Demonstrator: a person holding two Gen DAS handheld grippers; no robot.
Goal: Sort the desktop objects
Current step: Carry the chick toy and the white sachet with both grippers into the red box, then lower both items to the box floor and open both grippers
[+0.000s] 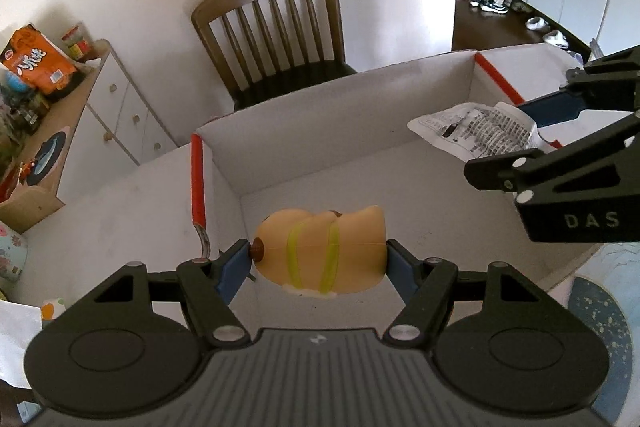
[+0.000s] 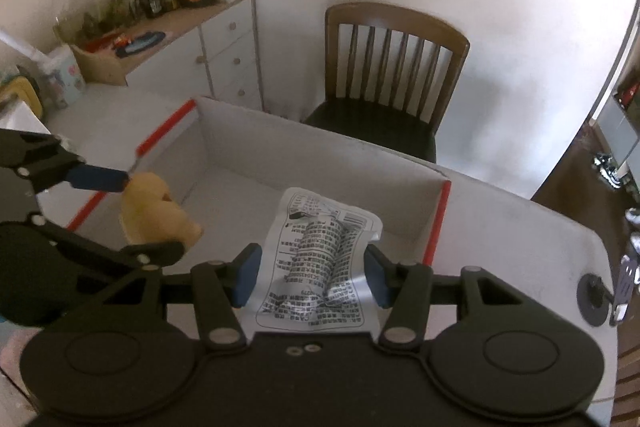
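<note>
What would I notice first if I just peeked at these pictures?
First, the tan squishy toy with yellow-green bands, clamped in the left claw over the open white cardboard box with red edge strips. Next, the crinkly white printed packet in the right claw above the same box. Behind stands a brown wooden chair.

Left gripper clamped on a tan squishy toy with two yellow-green bands, blue pads on both ends, held over the open white box, near its left wall with the red-taped edge. Right gripper enters from the right, pinching a crumpled printed packet above the box's right side. Box sits on the white desk. Wooden chair stands behind the desk's far edge.
</note>
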